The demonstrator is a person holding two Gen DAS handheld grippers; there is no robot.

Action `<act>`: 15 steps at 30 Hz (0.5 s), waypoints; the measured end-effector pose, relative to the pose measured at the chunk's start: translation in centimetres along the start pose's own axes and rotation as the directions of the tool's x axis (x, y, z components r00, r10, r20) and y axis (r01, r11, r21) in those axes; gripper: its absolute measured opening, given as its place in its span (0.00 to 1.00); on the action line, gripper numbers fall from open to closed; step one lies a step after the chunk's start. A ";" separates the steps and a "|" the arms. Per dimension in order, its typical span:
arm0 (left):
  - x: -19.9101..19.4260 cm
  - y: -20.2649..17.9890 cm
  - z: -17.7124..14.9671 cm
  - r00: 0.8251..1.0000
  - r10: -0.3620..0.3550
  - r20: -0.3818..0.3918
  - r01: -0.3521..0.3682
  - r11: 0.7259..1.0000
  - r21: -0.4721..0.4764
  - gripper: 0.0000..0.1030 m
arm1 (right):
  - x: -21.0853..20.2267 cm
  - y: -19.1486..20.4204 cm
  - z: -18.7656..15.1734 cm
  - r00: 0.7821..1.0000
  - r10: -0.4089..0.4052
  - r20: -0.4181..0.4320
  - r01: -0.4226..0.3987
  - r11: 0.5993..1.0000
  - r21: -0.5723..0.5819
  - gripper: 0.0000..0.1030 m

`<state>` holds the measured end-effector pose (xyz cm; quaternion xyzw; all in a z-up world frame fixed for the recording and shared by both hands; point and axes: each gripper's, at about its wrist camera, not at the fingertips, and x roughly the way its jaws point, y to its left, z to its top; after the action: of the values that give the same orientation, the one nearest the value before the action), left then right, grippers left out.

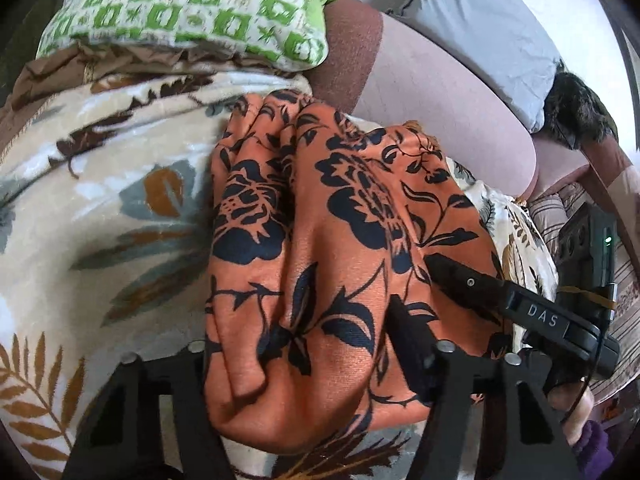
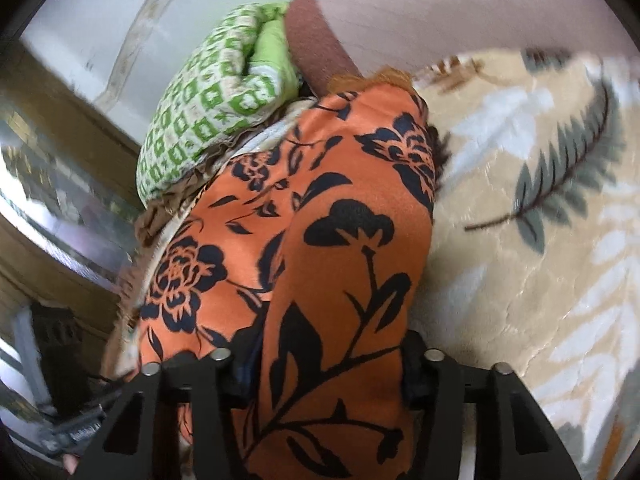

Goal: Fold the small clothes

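Observation:
An orange garment with a black flower print (image 1: pixel 340 208) lies bunched on a cream leaf-print blanket (image 1: pixel 100 200). My left gripper (image 1: pixel 304 340) is shut on a thick fold of it, and the cloth fills the gap between the jaws and hides the left pad. In the right wrist view the same garment (image 2: pixel 352 240) runs up from between the jaws of my right gripper (image 2: pixel 328 360), which is shut on another fold. A black finger of the right gripper (image 1: pixel 452 276) rests on the cloth at the right of the left wrist view.
A green-patterned pillow (image 1: pixel 192 8) (image 2: pixel 208 92) lies just behind the garment. Beyond it are a padded pink and brown backrest (image 1: pixel 440 100), a grey pillow (image 1: pixel 480 20) and a dark furry thing (image 1: pixel 576 108). A hand in a purple sleeve (image 1: pixel 580 420) holds the right gripper.

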<state>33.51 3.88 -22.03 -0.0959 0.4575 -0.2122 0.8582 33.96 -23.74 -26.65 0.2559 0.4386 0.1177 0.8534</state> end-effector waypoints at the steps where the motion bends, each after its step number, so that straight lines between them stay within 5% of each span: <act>1: -0.1 -0.1 0.0 1.000 0.000 0.004 0.000 1.000 0.004 0.56 | -0.3 0.4 0.1 1.000 -0.010 0.008 0.010 1.000 -0.016 0.45; 6: -1.3 -0.6 0.5 0.999 -0.029 0.031 0.029 1.000 -0.009 0.47 | -2.1 1.9 0.3 0.998 -0.042 0.052 0.046 0.995 -0.087 0.42; 15: -4.7 -7.2 -0.5 0.998 -0.041 0.044 0.035 0.991 0.132 0.42 | -9.4 0.7 -0.4 0.993 -0.044 0.114 0.053 0.996 -0.078 0.41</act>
<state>28.81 -0.42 -16.23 -0.0529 0.4207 -0.2559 0.8688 28.08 -27.01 -19.98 0.2166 0.3912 0.1000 0.8889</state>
